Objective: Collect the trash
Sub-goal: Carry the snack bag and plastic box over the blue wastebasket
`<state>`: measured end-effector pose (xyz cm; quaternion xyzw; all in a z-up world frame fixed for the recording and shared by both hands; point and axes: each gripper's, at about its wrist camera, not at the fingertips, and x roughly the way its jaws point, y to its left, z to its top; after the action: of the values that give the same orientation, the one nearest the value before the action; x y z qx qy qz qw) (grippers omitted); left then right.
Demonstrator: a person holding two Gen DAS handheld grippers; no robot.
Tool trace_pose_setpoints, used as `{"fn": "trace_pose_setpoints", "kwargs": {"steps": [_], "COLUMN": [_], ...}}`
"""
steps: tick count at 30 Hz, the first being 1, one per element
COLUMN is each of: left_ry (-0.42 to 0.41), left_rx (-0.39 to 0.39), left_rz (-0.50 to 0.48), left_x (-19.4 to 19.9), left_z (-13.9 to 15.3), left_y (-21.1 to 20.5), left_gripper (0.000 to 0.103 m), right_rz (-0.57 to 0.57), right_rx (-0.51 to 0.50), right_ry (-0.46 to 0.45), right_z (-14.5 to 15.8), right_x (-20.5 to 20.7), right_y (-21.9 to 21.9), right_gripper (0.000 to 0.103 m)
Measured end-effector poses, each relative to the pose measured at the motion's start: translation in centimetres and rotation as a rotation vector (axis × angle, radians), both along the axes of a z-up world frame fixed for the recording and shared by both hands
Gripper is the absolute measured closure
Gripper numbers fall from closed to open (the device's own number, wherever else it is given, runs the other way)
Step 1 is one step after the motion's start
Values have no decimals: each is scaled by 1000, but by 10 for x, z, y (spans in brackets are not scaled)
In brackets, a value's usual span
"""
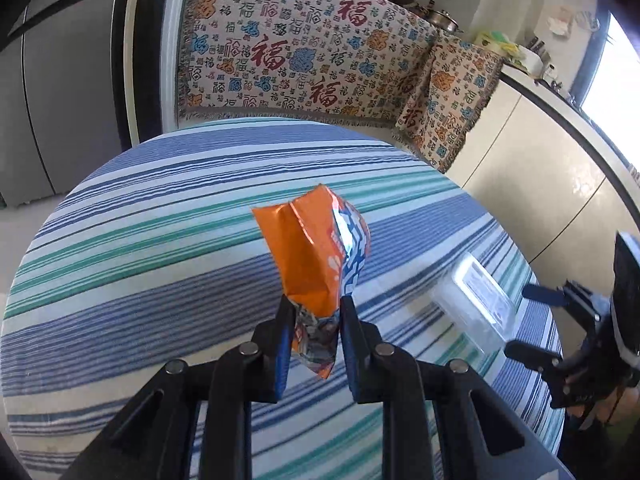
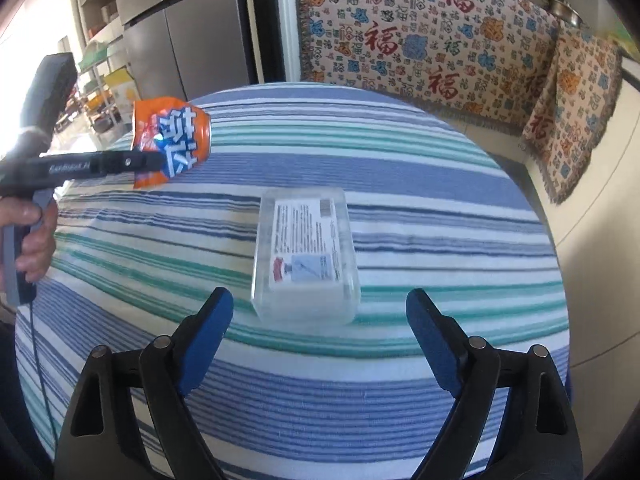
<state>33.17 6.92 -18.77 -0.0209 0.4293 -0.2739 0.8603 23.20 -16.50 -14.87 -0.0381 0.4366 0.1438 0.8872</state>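
Blue pads of the left gripper [image 1: 314,320] sit closest to the lens in the left wrist view, and they pinch the lower end of an orange snack bag [image 1: 316,256]. This bag stands up from the fingers and is lifted above the round table [image 1: 140,240] with the striped cloth; it does not touch the cloth. In the right wrist view the same bag [image 2: 172,142] hangs at the left side, over the far left edge of the table, well apart from the other things.

The right gripper [image 2: 320,316] is spread wide and holds nothing. Just in front of it, between the lines of its two fingers, a clear plastic box [image 2: 306,256] with a white printed label lies flat on the cloth. Its long axis runs almost straight away from the right gripper, a little tilted, so the fingers stand on both sides of the narrow width. The near short end of the box is just beyond the fingertips and not yet between them.

The right hand is clearly the nearer one to the box, and the left is already busy with the bag. The likely next move is a short push forward and down, then closing across the narrow sides. The smooth clear walls may slip.

No bin is visible in either view.
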Motion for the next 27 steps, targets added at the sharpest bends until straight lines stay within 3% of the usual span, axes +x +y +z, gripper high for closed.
{"fn": "trace_pose_setpoints", "kwargs": {"steps": [2, 3, 4, 5, 8, 11, 20, 24, 27], "left_ry": [-6, -12, -21, -27, -47, -52, -69, -60, -41], "left_rx": [6, 12, 23, 35, 67, 51, -16, -44, -53], "left_rz": [-3, -2, -4, -8, -25, -51, -247, -348, -410], "left_x": [-16, -22, -30, -36, -59, -79, -133, -152, -164], "left_z": [4, 6, 8, 9, 11, 15, 37, 45, 45], "left_y": [-9, -13, -18, -23, -40, -62, -186, -258, -314], "left_gripper": [81, 81, 81, 81, 81, 81, 81, 81, 81], "right_rz": [27, 27, 25, 12, -34, -69, -300, -436, -536], "right_rx": [-40, -44, -38, -20, 57, 101, 155, 112, 139], "right_ry": [62, 66, 72, 99, 90, 66, 37, 53, 83], "right_z": [-6, -8, -9, -10, -1, 10, 39, 31, 14], "right_x": [18, 26, 30, 34, 24, 2, -83, -113, -128], "right_y": [11, 14, 15, 12, -7, -34, -205, -284, -341], "right_gripper": [12, 17, 33, 41, 42, 42, 42, 42, 42]}}
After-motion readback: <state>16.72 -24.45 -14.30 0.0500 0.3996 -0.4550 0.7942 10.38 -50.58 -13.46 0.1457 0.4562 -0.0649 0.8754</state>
